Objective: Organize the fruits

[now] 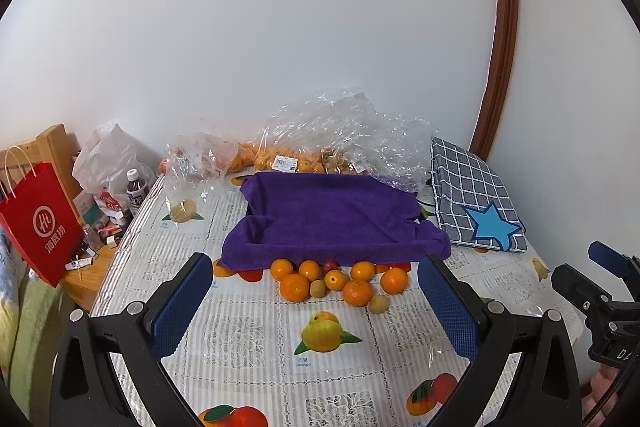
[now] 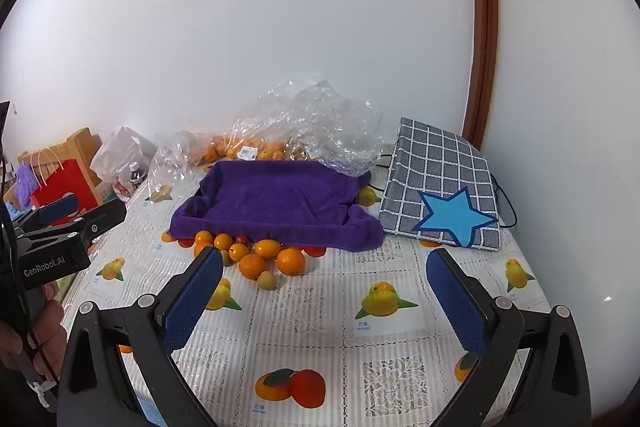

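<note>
— How are the grippers sitting?

— I'm holding the left gripper [image 1: 316, 301] level above the near tablecloth [image 1: 256, 331], jaws spread wide and empty. The right gripper [image 2: 324, 293] is hovering alongside it, equally wide, gripping nothing.

— And the fruit?

— The oranges [image 1: 294, 287] are lying clustered against the near edge of the purple towel-lined tray [image 1: 332, 215], ahead of both grippers.

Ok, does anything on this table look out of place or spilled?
Yes. Loose oranges and a few small greenish fruits lie scattered on the tablecloth against the front edge of the purple towel-lined tray, which holds no fruit. Crumpled plastic bags sprawl behind it. Both grippers are open and empty.
</note>
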The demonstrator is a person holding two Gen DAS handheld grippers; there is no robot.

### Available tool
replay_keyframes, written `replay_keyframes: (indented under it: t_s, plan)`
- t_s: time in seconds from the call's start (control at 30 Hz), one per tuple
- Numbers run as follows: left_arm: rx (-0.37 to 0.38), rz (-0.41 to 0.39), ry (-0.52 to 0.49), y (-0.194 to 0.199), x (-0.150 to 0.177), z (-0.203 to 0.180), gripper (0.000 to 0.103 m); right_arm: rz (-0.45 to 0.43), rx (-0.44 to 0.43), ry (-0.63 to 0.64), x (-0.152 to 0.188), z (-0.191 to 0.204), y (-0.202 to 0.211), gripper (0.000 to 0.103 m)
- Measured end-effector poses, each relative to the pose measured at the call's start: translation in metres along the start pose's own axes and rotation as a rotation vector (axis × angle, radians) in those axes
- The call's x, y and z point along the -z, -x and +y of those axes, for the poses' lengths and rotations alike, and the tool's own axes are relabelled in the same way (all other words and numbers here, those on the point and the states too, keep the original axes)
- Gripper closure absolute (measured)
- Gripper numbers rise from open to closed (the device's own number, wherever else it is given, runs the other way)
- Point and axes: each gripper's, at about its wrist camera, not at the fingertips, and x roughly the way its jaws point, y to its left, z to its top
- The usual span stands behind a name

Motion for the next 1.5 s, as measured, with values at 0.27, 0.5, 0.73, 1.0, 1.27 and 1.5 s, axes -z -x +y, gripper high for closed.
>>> replay_keyframes:
  t_s: [0.27, 0.5, 0.73, 1.0, 1.27, 1.5]
  plan:
    - [0.002, -0.002, -0.004, 0.0014, -0.0012, -0.0012, 0.0, -0.007, -0.002, -0.007, -0.0003, -0.0012, 0.0013, 0.003]
    - [0.003, -0.005, -0.005, 0.0028, -0.0009, -0.0025, 0.0, -0.008, -0.002, -0.014, 0.0009, -0.003, 0.0016, 0.003]
    - [0.004, -0.002, -0.007, 0.0018, -0.0018, -0.0049, 0.0, -0.01, 0.001, -0.011, 0.0009, -0.002, 0.0032, 0.002]
    - [0.009, -0.002, -0.007, 0.0017, -0.0038, -0.0054, 0.0, -0.011, 0.004, -0.01, 0.0004, -0.0015, 0.0044, 0.002]
    - [0.009, -0.001, -0.006, 0.0012, -0.0033, -0.006, 0.0, -0.004, 0.007, -0.021, 0.0016, -0.0029, 0.0027, 0.002]
    - [0.009, 0.0, -0.004, 0.0005, -0.0032, -0.0074, 0.0, -0.002, 0.006, -0.023, 0.0023, -0.0032, 0.0014, 0.002]
